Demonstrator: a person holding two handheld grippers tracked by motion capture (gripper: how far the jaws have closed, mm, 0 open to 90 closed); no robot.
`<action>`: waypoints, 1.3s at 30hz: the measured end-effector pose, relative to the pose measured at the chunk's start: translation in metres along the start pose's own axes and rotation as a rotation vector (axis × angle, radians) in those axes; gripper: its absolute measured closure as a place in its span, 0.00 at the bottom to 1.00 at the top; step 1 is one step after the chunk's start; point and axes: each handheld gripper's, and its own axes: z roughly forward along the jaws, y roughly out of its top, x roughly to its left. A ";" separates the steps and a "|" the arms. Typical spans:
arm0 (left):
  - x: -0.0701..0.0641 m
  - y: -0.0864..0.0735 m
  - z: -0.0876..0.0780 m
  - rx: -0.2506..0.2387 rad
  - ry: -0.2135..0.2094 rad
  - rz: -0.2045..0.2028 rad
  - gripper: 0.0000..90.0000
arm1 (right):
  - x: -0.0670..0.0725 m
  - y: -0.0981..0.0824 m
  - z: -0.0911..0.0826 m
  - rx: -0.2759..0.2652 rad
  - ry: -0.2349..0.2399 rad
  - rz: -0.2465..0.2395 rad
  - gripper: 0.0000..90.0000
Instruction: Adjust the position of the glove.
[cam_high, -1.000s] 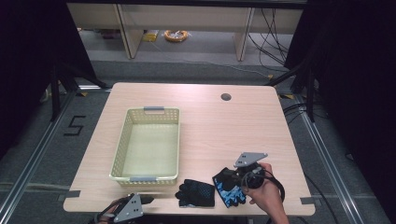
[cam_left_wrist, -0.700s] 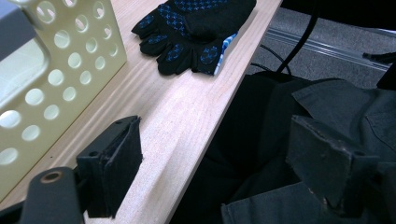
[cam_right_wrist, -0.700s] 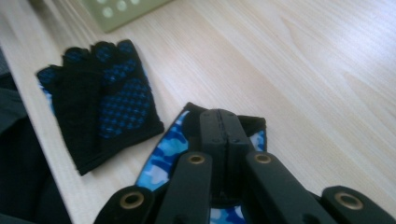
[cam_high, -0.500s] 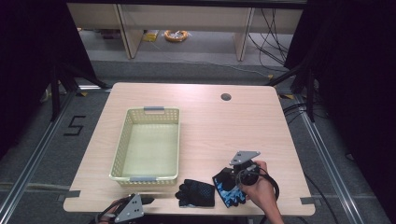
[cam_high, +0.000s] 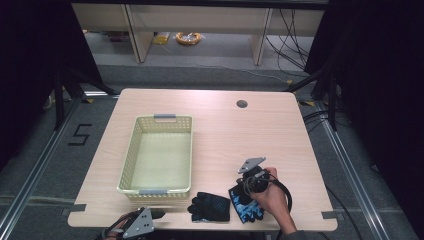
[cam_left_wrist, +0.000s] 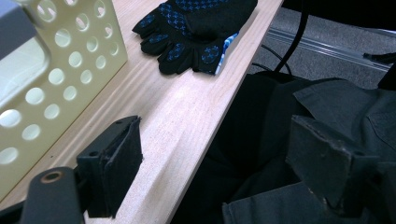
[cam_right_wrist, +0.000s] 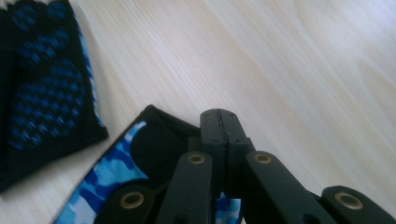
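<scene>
Looking along the right hand-held gripper (cam_right_wrist: 227, 122), jaws clenched empty over the blue camouflage glove (cam_right_wrist: 119, 163); left hand-held gripper (cam_left_wrist: 219, 154) released; pale wooden tabletop (cam_high: 240, 135), grey floor.

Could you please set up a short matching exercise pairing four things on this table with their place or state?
Things:
1. pale yellow perforated plastic basket
2. black fabric glove with blue dots
3. blue camouflage-patterned glove
4. left gripper

Place or state:
A. jaws apart over the table's near edge
B. under the shut right gripper
C. empty, on the left half of the light wooden table
D. flat between the basket and the other glove

Pairs: 1-C, 2-D, 3-B, 4-A
</scene>
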 end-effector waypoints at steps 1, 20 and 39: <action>0.002 0.001 -0.003 0.034 0.005 0.017 0.20 | -0.001 -0.002 0.000 0.013 -0.003 0.014 1.00; 0.000 0.000 -0.002 0.008 -0.011 -0.016 0.20 | -0.013 -0.050 -0.047 -0.051 -0.061 0.078 1.00; 0.000 0.000 -0.002 0.015 0.007 0.001 0.20 | 0.018 -0.046 -0.024 -0.038 0.088 0.000 1.00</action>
